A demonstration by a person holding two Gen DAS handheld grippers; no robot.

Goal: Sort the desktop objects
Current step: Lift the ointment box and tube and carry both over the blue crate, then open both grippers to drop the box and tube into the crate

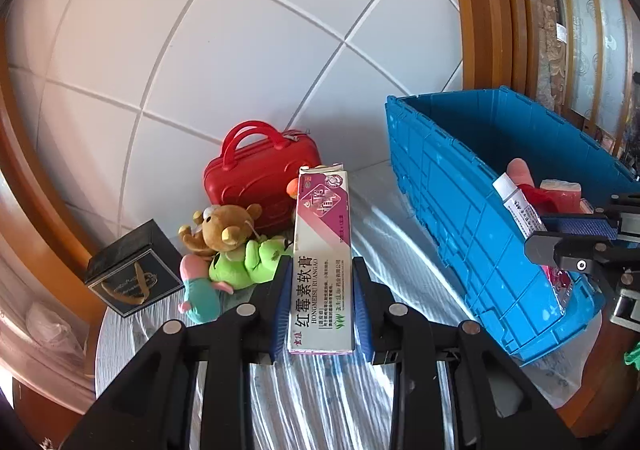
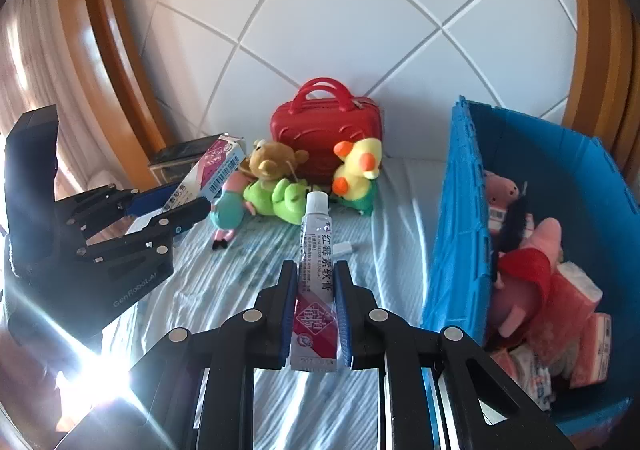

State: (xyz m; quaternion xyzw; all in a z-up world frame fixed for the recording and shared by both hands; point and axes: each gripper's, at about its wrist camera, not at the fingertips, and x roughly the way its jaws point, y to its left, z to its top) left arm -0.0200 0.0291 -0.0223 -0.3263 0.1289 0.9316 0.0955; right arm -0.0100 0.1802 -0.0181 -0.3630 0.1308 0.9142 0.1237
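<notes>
On the striped cloth of the desk (image 2: 224,282), seen left to right: a black box with gold lettering (image 1: 134,270) stands at the far left against the tiled wall, its print too blurred to read. Beside it, a pile of soft toys: a pink-and-teal pig doll (image 1: 198,290) lying on its side, a brown bear in green (image 1: 236,246), and, in the right wrist view, a yellow duck (image 2: 358,170) that the left wrist view shows only as an orange sliver behind the carton. A red mini suitcase (image 1: 260,174) sits behind them, touching the wall.

At centre, the left gripper (image 1: 320,290) is clamped on an erythromycin ointment carton (image 1: 322,262), held upright between its blue pads, top flap ajar; the carton's back is hidden. The right gripper (image 2: 316,298) is closed on the matching ointment tube (image 2: 316,270), white cap pointing away, crimped end towards the camera. In the left wrist view the tube and that gripper's finger sit in front of the crate's near wall; whether the tube is over the crate cannot be told. A small white object (image 2: 344,248) lies on the cloth past the tube, too small to identify.

At right, a blue plastic crate (image 2: 456,230) holds a pink pig plush in red (image 2: 524,262) and tissue packs (image 2: 576,314), partly cut off by the crate's wall and the frame edge.
</notes>
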